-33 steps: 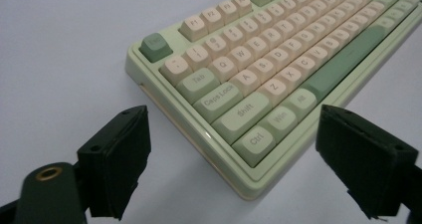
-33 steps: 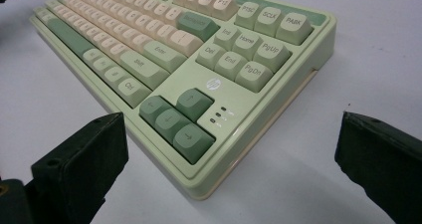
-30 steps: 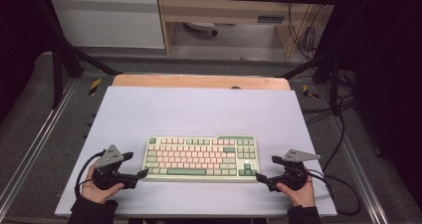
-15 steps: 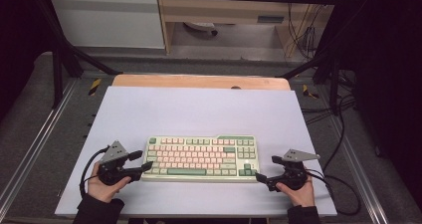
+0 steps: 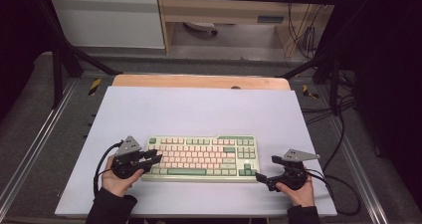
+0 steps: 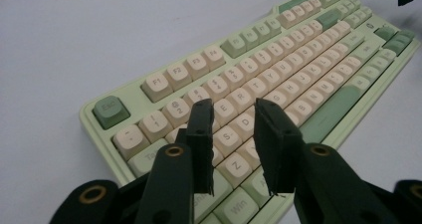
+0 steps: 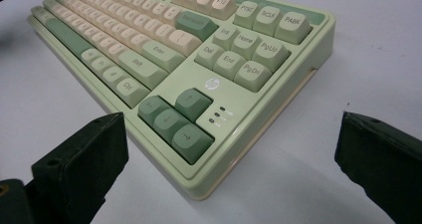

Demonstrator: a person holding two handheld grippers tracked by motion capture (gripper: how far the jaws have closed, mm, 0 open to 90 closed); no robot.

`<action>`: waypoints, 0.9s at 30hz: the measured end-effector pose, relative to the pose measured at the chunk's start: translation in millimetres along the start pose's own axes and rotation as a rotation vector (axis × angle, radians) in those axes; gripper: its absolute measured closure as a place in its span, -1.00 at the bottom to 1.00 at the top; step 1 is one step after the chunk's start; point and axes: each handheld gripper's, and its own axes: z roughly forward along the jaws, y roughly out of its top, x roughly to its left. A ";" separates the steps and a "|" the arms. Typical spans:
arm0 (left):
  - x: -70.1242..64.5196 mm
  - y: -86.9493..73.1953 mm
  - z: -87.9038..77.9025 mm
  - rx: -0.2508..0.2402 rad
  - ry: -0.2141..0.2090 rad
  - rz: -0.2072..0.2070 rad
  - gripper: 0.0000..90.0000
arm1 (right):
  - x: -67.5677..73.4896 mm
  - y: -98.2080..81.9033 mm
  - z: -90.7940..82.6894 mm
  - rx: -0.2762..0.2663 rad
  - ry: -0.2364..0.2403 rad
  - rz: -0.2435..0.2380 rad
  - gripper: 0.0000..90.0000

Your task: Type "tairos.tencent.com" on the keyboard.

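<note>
While the big pale table (image 5: 199, 109) is holding everything up, a green and cream keyboard (image 5: 204, 157) is lying flat near the person's edge of it. Its long side is running left to right, so one short end is pointing at each hand.

Next in size are the two hands with their tools. At the left end, the left gripper (image 5: 152, 157) is hanging right over the keys. In the left gripper view, its two black jaws are sitting above the letter keys near the left side of the keyboard (image 6: 259, 79). The jaws have just been closing, and now a small gap is showing between them. They are not squeezing anything, and no key is caught in the gap.

At the other end, the right gripper (image 5: 259, 176) is waiting on the table just beside the keyboard's near right corner, by the arrow keys (image 7: 174, 117). Its jaws are standing wide apart with nothing between them, and the keyboard (image 7: 199, 59) is lying just ahead of them.

So the left gripper is the closer one, since it is already above the keys. I think it is getting its narrow tips ready to push down on a key, while the right one is staying off to the side.
</note>
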 end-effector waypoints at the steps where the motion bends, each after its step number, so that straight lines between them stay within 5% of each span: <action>1: -0.9 0.7 1.4 -0.001 0.000 -0.001 0.58 | 0.0 0.0 0.1 0.002 -0.001 -0.001 -0.98; 14: -11.2 8.4 21.4 0.008 -0.026 0.003 0.91 | -0.1 -0.1 0.3 0.003 -0.002 -0.002 -0.98; 27: -20.7 16.4 43.0 0.038 -0.032 0.025 1.00 | -0.2 -0.2 0.8 0.005 -0.001 -0.002 -0.98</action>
